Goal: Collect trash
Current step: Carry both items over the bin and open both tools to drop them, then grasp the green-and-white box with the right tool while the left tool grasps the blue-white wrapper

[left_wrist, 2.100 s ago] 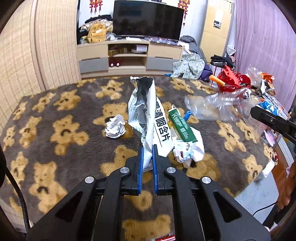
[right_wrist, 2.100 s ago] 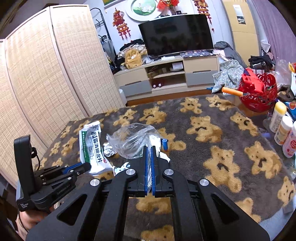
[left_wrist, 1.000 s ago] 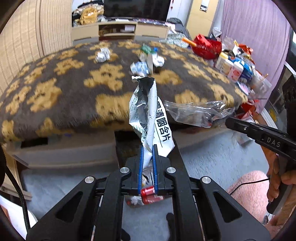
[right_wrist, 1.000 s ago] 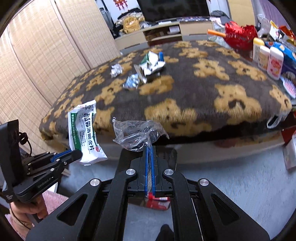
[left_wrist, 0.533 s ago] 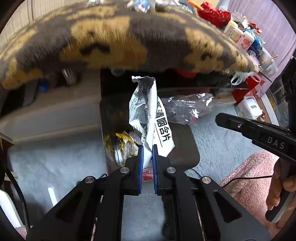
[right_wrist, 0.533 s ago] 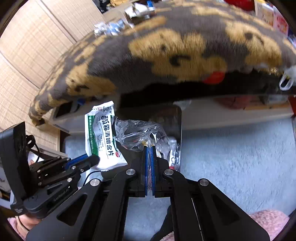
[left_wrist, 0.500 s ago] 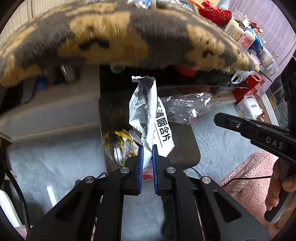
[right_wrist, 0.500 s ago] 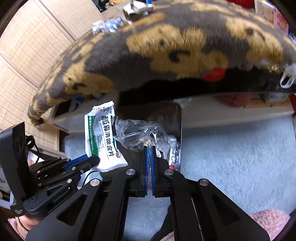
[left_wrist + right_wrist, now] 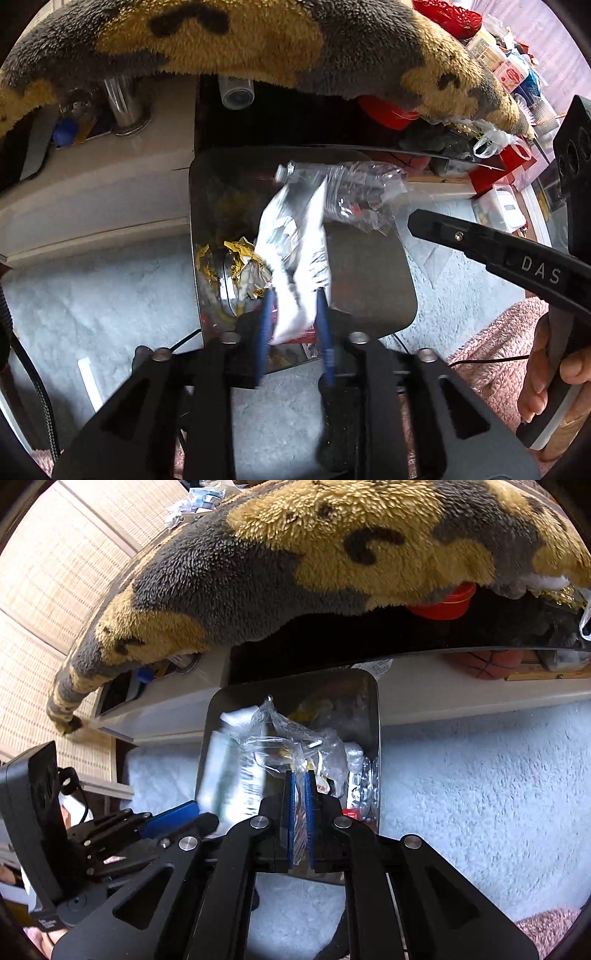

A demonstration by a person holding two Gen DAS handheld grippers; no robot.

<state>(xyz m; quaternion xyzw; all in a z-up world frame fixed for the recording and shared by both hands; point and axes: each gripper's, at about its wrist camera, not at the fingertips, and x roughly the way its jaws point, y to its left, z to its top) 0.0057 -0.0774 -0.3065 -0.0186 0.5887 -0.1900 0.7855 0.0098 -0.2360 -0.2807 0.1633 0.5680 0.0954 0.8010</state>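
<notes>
Left gripper [image 9: 293,314] at lower centre: jaws opening, the silver-and-white foil sachet [image 9: 295,251] loose between them over the dark rectangular metal bin [image 9: 369,280]. Light, crinkly, slippery; pinch a flat edge. Its print is blurred. Right gripper [image 9: 300,794]: jaws starting to part, crumpled clear plastic bag [image 9: 291,738] between them mid-frame, flimsy. "DAS" reads on the right gripper's arm.
</notes>
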